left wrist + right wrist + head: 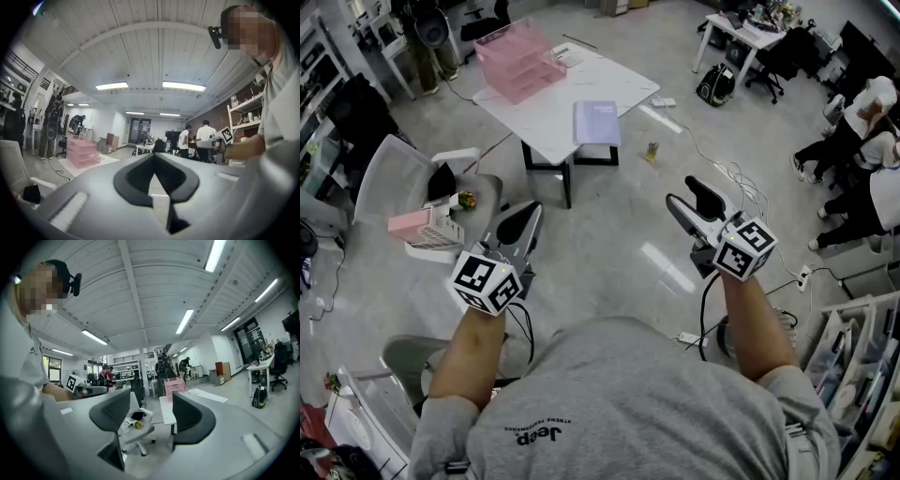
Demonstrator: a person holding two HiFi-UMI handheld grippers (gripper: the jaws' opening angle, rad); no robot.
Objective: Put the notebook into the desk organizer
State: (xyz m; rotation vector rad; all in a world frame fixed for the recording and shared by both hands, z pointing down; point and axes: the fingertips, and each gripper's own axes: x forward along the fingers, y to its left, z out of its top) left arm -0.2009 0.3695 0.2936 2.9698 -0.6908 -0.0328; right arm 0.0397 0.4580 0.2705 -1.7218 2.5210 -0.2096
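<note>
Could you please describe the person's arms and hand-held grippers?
The left hand-held gripper and right hand-held gripper are grey with black-lined jaws, each bearing a white cube with black square markers. A black cable trails from the right one. The person wears a grey short-sleeved T-shirt.

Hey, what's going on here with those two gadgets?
A person holds a claw in each hand, standing back from a white table. The left claw is shut, the right claw open; both are empty. On the table a purple notebook lies flat near the person's edge, and a pink desk organizer sits at the far end. The notebook is not yet in the organizer.
</note>
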